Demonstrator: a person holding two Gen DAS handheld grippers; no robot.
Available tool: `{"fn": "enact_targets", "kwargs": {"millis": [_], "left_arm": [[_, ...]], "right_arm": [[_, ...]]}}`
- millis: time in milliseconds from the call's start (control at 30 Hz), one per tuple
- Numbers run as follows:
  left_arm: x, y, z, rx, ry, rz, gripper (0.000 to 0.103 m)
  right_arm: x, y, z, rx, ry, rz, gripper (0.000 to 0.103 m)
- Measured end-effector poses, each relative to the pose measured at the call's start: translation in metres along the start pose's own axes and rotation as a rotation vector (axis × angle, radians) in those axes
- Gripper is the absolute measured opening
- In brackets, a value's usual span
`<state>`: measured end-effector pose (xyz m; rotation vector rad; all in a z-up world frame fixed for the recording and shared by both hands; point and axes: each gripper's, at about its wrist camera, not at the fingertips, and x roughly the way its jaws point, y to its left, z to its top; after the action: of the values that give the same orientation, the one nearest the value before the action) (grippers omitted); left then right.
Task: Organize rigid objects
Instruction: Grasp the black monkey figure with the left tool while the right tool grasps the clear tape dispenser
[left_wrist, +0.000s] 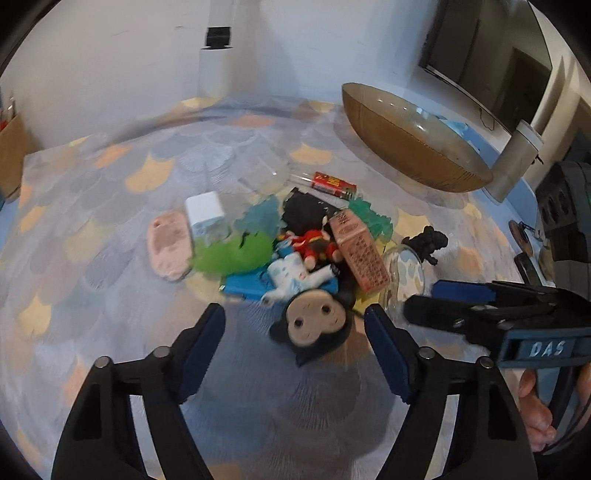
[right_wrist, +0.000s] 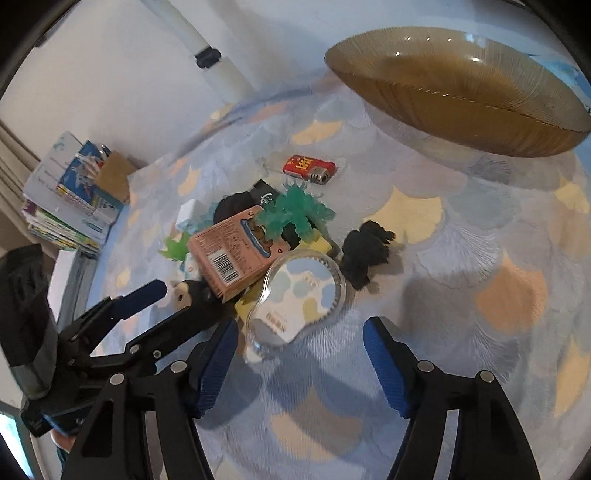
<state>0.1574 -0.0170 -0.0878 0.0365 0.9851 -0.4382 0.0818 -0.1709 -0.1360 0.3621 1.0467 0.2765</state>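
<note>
From my left wrist camera, my left claw (left_wrist: 294, 323) hangs with its jaws spread wide and nothing between them, above the patterned table (left_wrist: 110, 280); the pile of things lies at twelve o'clock from it. Going left to right: a pink case (left_wrist: 168, 245) at ten o'clock, just beside a white box (left_wrist: 205, 216); then a green piece (left_wrist: 232, 253); a blue card (left_wrist: 245, 284) under a white plush (left_wrist: 291, 277); a red doll (left_wrist: 316, 247); a round-faced black plush (left_wrist: 314, 323) nearest the claw, at about one o'clock; a pink carton (left_wrist: 360, 251) lying tilted; a red lighter (left_wrist: 334, 183) at the far side; a clear blister pack (left_wrist: 404, 275) at two o'clock; a small black figure (left_wrist: 428, 240) beyond it; the ribbed amber bowl (left_wrist: 413, 147) well apart at one o'clock.

My right claw (right_wrist: 300, 334) is likewise wide open and empty, poised just short of the blister pack, which sits at twelve o'clock in its own view; a teal plastic tree (right_wrist: 295, 214) leans on the carton there.
</note>
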Motion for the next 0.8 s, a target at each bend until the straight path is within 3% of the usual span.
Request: {"fn": "enact_targets", "kwargs": {"millis": [167,233,267,500,567,700,800], "left_arm": [[0.010,0.004,0.002,-0.019,0.017,-0.025,0.044],[0.008,0.007,-0.001,-0.030,-0.002,-0.020,0.044],[0.006,0.008,-0.003,-0.036,-0.007,-0.022,0.044],[-0.009,0.007,-0.028,-0.072,-0.021,-0.026,0.044],[-0.015,0.004,-0.039,-0.088,-0.019,-0.039,0.044],[-0.023,-0.006,-0.054,-0.097,-0.014,-0.042,0.044],[-0.024,-0.010,-0.058,-0.106,-0.016,-0.022,0.046]], "right_arm": [[0.007,0.012,0.007,-0.029,-0.009,-0.059,0.070],[0.010,0.016,0.009,-0.041,-0.012,-0.075,0.066],[0.011,0.018,0.010,-0.051,-0.012,-0.086,0.059],[-0.001,0.032,-0.008,-0.265,-0.030,-0.090,0.058],[-0.007,0.031,-0.015,-0.333,0.001,-0.052,0.058],[-0.012,0.027,-0.029,-0.533,0.142,-0.009,0.058],[-0.013,0.017,-0.031,-0.600,0.177,-0.042,0.059]]}}
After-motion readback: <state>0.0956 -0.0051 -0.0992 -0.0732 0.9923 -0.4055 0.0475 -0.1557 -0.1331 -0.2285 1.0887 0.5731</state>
